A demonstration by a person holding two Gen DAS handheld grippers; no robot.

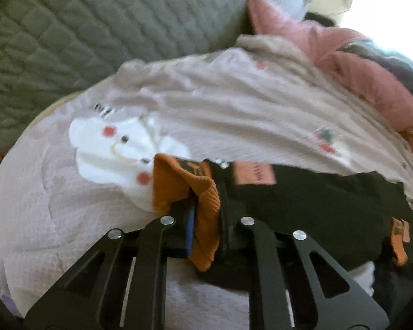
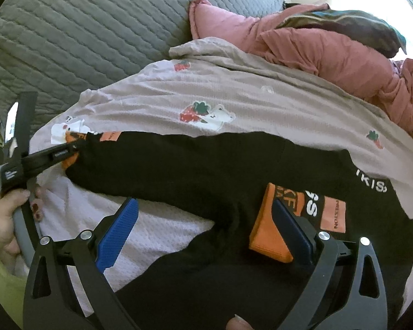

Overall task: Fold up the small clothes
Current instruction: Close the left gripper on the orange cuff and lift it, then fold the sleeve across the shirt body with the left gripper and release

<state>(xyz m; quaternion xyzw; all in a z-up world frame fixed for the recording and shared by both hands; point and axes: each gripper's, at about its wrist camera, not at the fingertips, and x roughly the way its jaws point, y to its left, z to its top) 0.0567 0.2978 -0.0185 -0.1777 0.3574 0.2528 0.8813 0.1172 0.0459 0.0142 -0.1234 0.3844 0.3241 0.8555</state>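
A small black garment point(image 2: 206, 170) with orange cuffs lies spread across a lilac blanket point(image 2: 247, 96) printed with bunnies and strawberries. In the left wrist view my left gripper point(image 1: 206, 217) is shut on one orange cuff point(image 1: 184, 187), which is pinched upright between the pads. The same gripper point(image 2: 74, 148) shows at the garment's left end in the right wrist view. My right gripper point(image 2: 206, 228) stands open over the garment's near edge. Black cloth lies between its jaws, and the other orange cuff point(image 2: 267, 233) rests against the right pad.
A grey quilted cushion point(image 2: 82, 27) stands behind the blanket. A heap of pink cloth point(image 2: 330, 55) with a dark patterned piece point(image 2: 344, 24) on top fills the back right. A person's hand point(image 2: 5, 220) holds the left gripper's handle at the left edge.
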